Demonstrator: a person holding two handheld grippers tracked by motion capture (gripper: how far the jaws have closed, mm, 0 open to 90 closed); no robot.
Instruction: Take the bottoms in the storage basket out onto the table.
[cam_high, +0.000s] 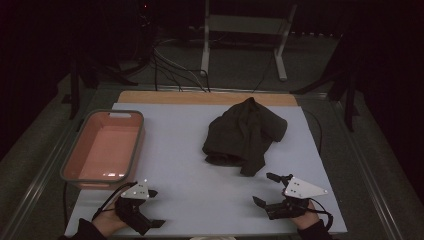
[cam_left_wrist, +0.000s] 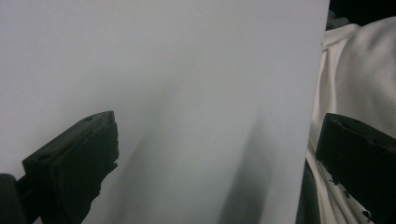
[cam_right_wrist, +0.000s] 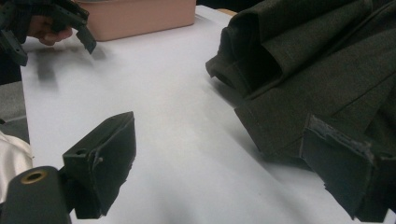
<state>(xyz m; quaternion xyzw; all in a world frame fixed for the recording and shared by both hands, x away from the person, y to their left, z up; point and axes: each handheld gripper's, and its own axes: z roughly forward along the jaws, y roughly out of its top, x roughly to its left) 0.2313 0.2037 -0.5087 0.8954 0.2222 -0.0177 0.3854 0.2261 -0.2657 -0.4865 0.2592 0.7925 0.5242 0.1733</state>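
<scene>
Nearest the camera, the left gripper (cam_high: 154, 207) and right gripper (cam_high: 266, 189) hover over the table's (cam_high: 190, 165) near edge, each held in a hand, jaws spread wide and empty. On the pale table, a crumpled dark garment (cam_high: 245, 135) lies right of centre, just beyond the right gripper. A pink bin (cam_high: 104, 148) sits at the left edge, apart from the garment.

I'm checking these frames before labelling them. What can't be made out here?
- Dark garment, high view: its type; it lies crumpled, folds hiding its shape.
- Garment in the right gripper view: top and right edges cut it off.
- Pink tub, right gripper view: top edge crops it.
- Background beyond the table, high view: too dark.
- Left tool, high view: small and dark.
</scene>
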